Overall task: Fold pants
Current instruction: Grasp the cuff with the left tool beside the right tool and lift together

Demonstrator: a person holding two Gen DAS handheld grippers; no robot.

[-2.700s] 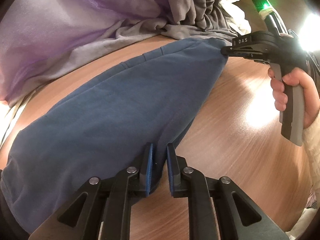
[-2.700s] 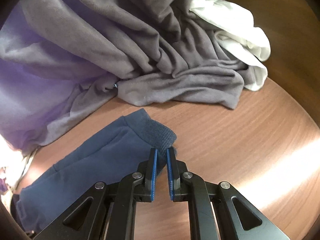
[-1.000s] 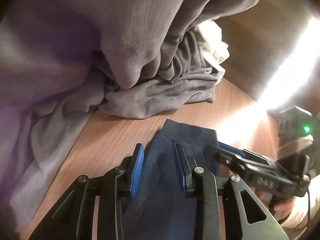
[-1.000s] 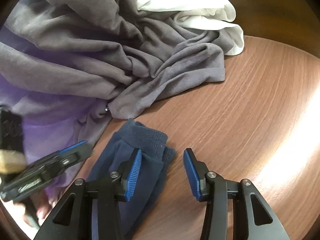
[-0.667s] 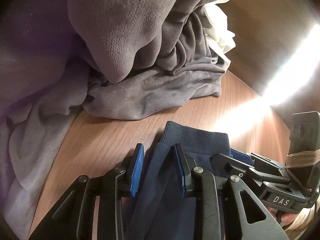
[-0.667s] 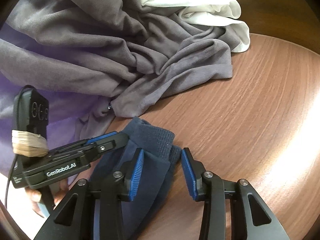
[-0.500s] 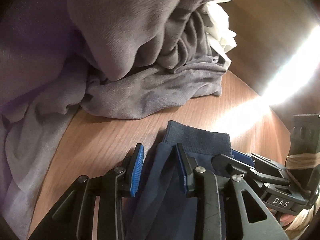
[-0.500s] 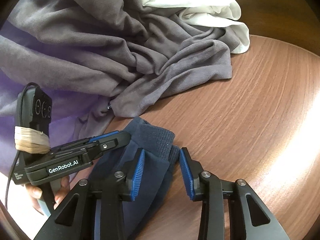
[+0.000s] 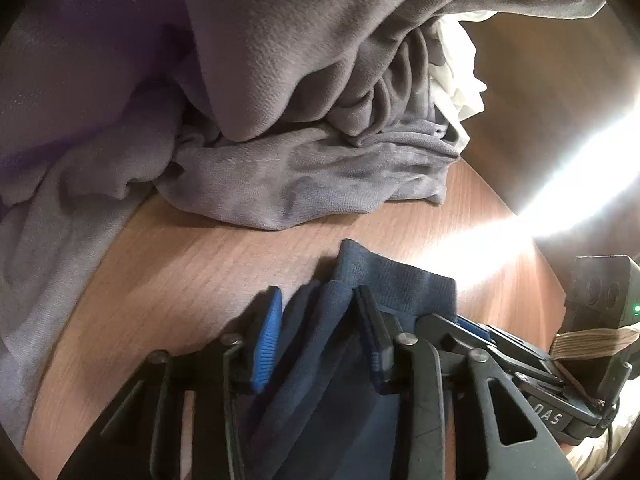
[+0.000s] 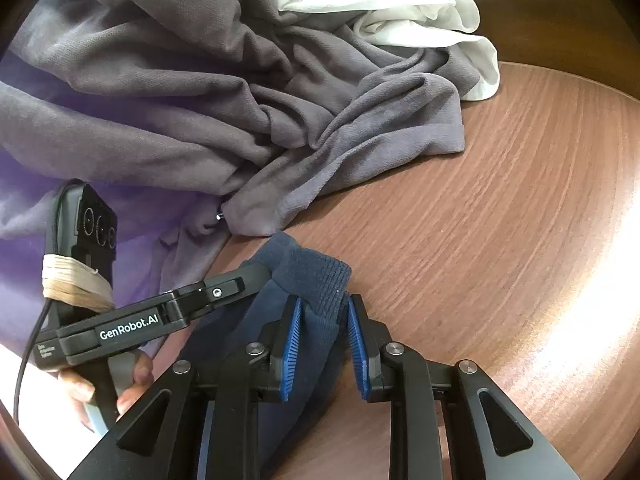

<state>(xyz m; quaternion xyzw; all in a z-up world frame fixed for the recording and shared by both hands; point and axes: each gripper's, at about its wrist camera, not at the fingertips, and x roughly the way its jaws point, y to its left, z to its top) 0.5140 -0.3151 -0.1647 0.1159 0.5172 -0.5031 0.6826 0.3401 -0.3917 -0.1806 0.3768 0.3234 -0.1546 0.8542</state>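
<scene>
Pants, navy, lie doubled on the wooden table with ribbed ends stacked beside the grey clothes pile, both left gripper and right gripper spread astride them, so further folds likely remain.

Pants no longer spread long across desk; now doubled over, cuffed end stacked near grey pile. Left gripper opened, jaws astride folded layers. Right gripper opened too, since narrowing onto cuff, fabric between pads. Grippers now side by side.
</scene>
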